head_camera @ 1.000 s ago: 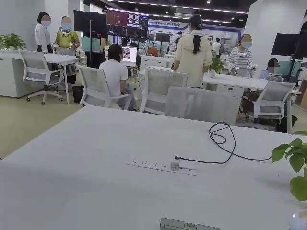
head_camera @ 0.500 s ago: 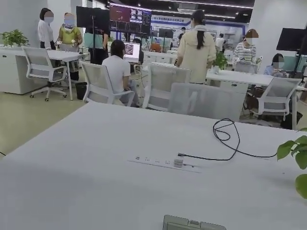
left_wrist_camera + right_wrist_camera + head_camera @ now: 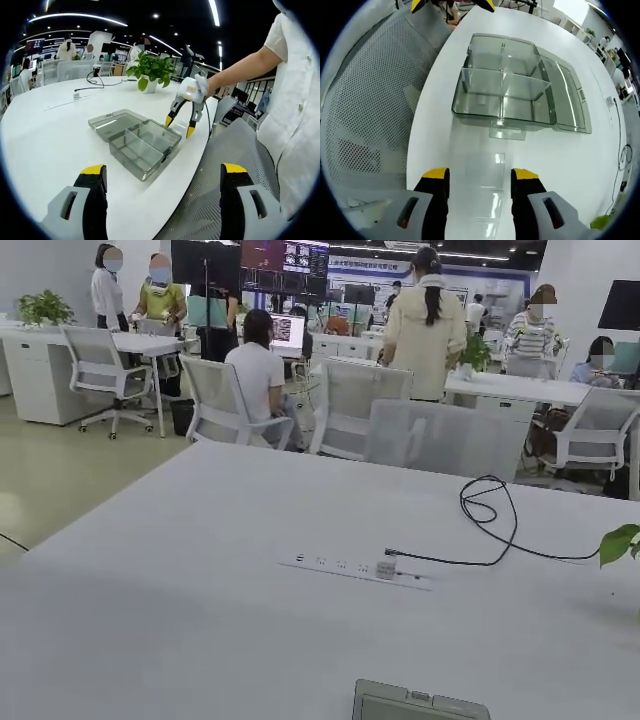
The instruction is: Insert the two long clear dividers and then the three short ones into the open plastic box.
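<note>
The clear plastic box lies open near the table's edge, its lid flat beside it. Clear partitions stand inside the box. My left gripper is open and empty, some way back from the box. My right gripper hangs open just above the box's near corner. In the right gripper view its jaws are open, with flat clear dividers lying on the table between them and the box. The lid's edge shows at the bottom of the head view.
A potted plant stands behind the box. A power strip with a black cable is set in the white table. A mesh chair sits against the table's edge. People and office chairs fill the background.
The head camera has turned slightly left, so the whole scene has slid right. Nothing on the table has visibly moved.
</note>
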Demonstrator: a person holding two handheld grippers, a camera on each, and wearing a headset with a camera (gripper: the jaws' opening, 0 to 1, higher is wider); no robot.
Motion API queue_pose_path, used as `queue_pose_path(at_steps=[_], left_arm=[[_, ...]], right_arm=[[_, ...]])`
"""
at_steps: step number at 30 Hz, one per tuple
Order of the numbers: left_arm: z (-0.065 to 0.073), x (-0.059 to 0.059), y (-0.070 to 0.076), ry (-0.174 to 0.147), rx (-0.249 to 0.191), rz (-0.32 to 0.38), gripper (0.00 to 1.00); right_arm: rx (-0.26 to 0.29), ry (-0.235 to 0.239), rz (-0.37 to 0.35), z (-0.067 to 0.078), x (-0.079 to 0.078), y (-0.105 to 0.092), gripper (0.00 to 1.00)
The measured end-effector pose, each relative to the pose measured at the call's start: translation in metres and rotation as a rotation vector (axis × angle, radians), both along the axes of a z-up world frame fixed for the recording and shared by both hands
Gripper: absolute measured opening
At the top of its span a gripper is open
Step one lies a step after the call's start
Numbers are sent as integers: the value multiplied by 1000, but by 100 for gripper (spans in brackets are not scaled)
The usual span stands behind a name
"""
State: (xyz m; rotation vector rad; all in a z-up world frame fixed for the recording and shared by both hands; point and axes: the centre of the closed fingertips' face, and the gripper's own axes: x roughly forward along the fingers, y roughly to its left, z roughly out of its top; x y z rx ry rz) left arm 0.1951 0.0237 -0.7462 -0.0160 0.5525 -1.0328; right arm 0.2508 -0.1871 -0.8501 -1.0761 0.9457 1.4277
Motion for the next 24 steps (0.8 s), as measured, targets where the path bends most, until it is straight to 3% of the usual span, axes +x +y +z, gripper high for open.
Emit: queue_pose_path(at_steps=[5,17,18,24], left_arm=[[-3,1,1,4,-3,0,96],[-5,2,1,7,-8,-4,96],[-5,2,1,7,-8,-6,96],[-7,2,1,7,-4,-9,95]], right_arm=[[-32,-5,17,-9,0,-5,48],[-46,-14,22,-7,-3,-2,39],[-47,-17,15,-7,-1,-2,33],[-51,-17,17,-7,-1,-3,33]])
